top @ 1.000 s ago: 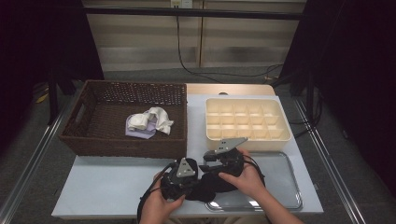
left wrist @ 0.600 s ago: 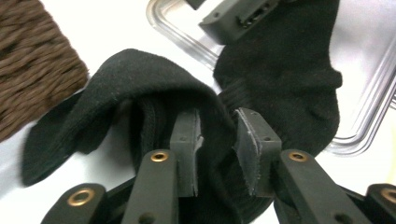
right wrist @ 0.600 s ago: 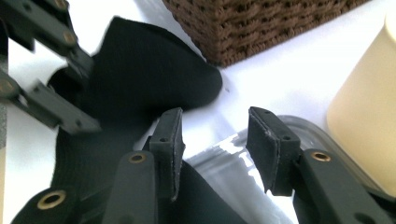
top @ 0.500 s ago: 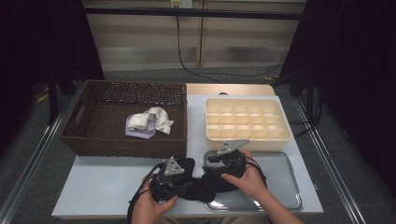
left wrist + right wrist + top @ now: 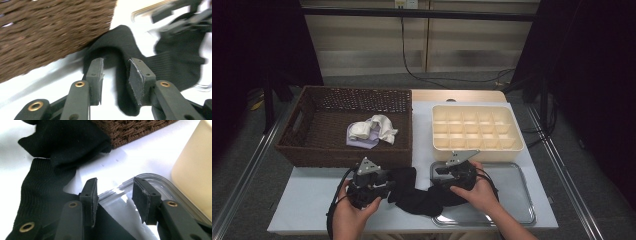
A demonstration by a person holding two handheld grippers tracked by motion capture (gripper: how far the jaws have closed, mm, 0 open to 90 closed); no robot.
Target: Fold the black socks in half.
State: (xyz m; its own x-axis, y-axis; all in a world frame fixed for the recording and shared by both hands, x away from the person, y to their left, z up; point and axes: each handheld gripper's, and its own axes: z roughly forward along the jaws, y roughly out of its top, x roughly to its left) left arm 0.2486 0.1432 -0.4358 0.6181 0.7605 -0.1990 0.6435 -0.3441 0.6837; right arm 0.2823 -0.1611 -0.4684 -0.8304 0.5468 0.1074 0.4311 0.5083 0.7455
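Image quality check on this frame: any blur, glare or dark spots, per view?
High view: dim, surroundings near black, black sock loses detail against the grippers. Left gripper view: motion blur on the wicker basket and upper right corner; jaws and left gripper sharp. Right gripper view: white table blown out, glare on the metal tray rim; right gripper sharp.

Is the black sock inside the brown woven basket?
No, the black sock lies on the white table in front of the brown woven basket, between the two grippers.
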